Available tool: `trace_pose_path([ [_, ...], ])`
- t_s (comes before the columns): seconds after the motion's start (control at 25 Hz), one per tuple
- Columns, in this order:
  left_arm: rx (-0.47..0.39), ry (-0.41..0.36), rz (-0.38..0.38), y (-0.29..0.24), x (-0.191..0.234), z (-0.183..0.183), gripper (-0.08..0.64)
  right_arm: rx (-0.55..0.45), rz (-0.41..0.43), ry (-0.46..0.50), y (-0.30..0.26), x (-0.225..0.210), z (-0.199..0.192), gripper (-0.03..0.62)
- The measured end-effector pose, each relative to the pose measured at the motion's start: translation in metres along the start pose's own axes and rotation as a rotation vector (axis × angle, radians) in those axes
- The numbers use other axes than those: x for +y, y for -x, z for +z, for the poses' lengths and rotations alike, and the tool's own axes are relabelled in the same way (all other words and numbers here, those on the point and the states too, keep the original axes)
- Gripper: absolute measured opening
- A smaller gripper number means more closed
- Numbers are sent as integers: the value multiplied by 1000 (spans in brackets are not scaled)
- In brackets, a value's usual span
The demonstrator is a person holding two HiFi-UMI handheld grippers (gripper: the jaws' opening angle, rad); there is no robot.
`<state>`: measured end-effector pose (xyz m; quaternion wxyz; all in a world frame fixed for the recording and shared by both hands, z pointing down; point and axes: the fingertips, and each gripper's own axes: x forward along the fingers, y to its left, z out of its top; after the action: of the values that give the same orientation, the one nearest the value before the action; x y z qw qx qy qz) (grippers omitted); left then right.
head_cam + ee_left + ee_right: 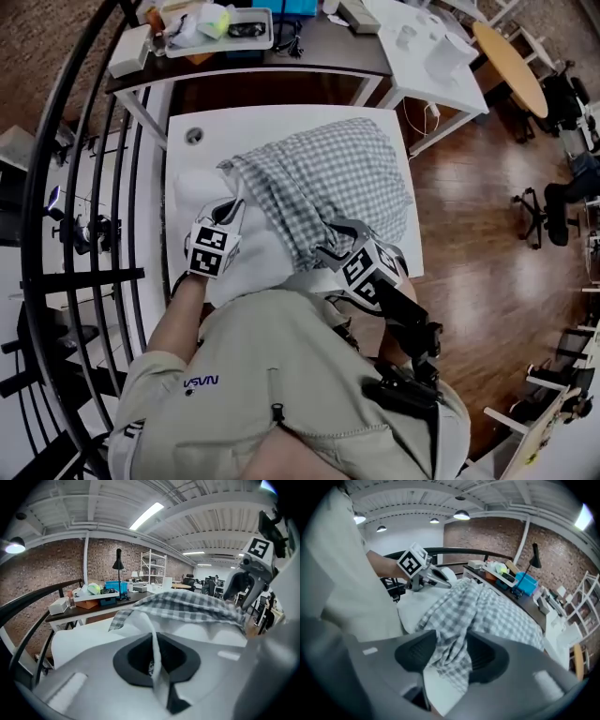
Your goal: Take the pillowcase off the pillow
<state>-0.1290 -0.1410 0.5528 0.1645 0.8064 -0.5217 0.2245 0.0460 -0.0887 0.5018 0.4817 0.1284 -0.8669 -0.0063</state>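
Observation:
A white pillow (265, 255) lies on the white table (281, 120), its far part still inside a grey-and-white checked pillowcase (328, 183). My left gripper (232, 208) sits at the pillowcase's open edge. In the left gripper view it (153, 660) is shut on a thin fold of the pillow's white cloth (79, 639). My right gripper (333, 242) is at the near right corner of the case. In the right gripper view its jaws (450, 656) stand wide, and a bunched strip of the pillowcase (487, 611) hangs between them without being pinched.
A dark desk (319, 47) with a tray and clutter stands behind the table. A black railing (84, 141) curves along the left. White tables (431, 66), a round wooden table (511, 66) and office chairs (553, 202) stand on the wood floor at the right.

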Motion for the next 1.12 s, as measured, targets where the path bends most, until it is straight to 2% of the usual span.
trace_pose_path([
  [0.04,-3,1,-3,1,-2,-1,18,-22,-13,-13,2,-9,7,205],
  [0.12,-1,4,-11,3,-7,-3,18,-82,-52,-52,10,-28,21,155],
  [0.24,-19,14,-16,5,-7,-2,18,-178,-102,-100,14,-56,45,146],
  [0.36,-50,21,-21,11,-7,4,17,-266,-129,-115,-13,-76,78,146],
  [0.48,-71,20,-39,19,-20,5,17,-320,-117,-123,-49,-84,115,166],
  [0.56,-93,14,-58,26,-30,6,15,-294,-113,-97,-78,-88,136,184],
  [0.76,-161,14,-75,45,-46,13,14,-66,-103,32,-137,-90,140,182],
  [0.8,-175,17,-74,51,-46,15,14,-51,-117,34,-138,-92,138,126],
  [0.84,-195,21,-75,58,-45,18,14,-41,-155,33,-136,-100,136,8],
  [1.0,-322,59,-113,93,-38,40,12,-24,-340,-7,-111,-155,120,9],
  [1.12,-449,145,-150,125,-24,61,12,-24,-455,-85,-82,-198,94,9],
])
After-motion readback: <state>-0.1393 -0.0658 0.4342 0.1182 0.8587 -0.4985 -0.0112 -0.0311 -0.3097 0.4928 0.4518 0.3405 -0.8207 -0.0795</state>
